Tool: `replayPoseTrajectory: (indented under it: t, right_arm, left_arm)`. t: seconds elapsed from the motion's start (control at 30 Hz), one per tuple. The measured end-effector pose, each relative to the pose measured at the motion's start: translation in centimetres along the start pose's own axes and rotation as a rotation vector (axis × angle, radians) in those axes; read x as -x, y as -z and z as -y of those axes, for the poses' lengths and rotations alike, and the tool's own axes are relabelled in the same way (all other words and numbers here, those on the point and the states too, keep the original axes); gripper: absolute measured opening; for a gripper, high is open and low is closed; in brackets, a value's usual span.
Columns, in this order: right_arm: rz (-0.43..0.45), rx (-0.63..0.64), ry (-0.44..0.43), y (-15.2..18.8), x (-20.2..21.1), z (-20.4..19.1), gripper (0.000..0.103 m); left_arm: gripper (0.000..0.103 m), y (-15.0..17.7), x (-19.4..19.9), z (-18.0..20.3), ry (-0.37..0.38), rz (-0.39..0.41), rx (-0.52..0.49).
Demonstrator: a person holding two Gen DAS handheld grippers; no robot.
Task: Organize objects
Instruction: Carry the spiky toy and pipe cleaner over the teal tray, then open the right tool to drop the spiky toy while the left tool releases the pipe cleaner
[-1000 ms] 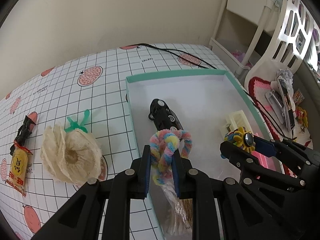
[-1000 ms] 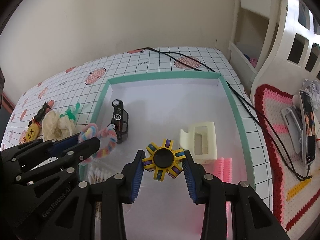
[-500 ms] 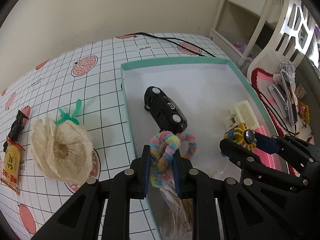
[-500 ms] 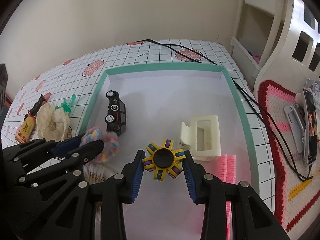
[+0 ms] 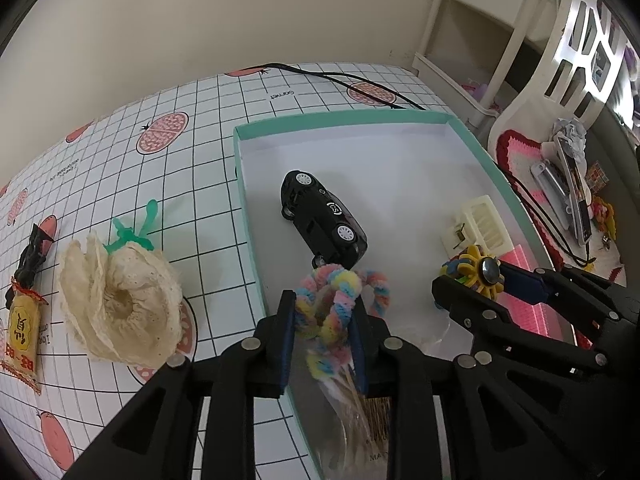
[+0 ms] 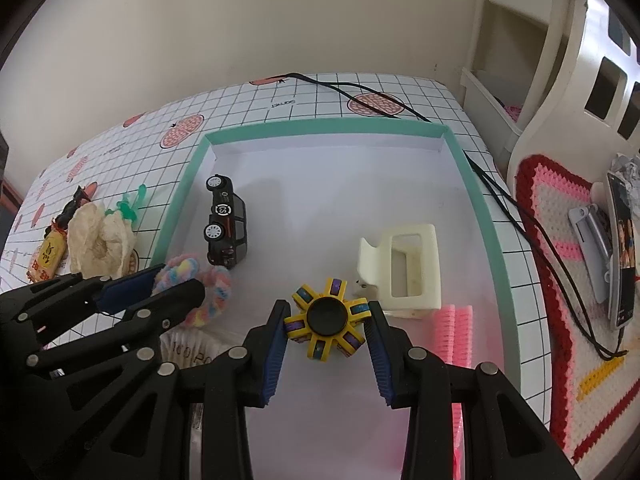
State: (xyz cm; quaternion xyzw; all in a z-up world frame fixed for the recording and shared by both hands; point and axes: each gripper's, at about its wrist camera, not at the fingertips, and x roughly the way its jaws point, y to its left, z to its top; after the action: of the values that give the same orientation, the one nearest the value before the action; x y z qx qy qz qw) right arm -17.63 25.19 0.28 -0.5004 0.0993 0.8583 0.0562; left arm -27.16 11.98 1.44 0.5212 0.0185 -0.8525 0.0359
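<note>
Pastel fuzzy ring pinched in your left gripper | yellow spinner clamped in your right gripper | both over teal box

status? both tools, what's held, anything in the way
Left tool shut on pastel scrunchie. Right tool shut on yellow spinner. Both over teal box. Toy car and cream clip lie below.

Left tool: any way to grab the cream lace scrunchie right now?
Probably not yet: the left tool is shut on the rainbow scrunchie. The cream lace scrunchie itself lies uncovered beside the box.
</note>
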Motion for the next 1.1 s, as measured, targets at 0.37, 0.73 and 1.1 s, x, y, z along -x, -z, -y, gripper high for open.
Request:
replayPoseTrajectory:
  t: [0.37,0.73,1.1]
  right_arm:
    - [0.017,-0.003,-0.01,-0.1,0.4,0.2,0.048]
    - [0.076,0.0,-0.016,-0.5,2.2,0.0,0.048]
    - [0.111,-0.015,-0.013,-0.7,2.5,-0.1,0.051]
  left_arm:
    - [0.035,-0.1,1.3,-0.1,0.008,0.016,-0.012]
    - [0.038,-0.5,3.8,-1.3,-0.014,0.081,0.004]
    - [0.047,-0.3,3.8,-3.9,-0.086,0.088,0.101]
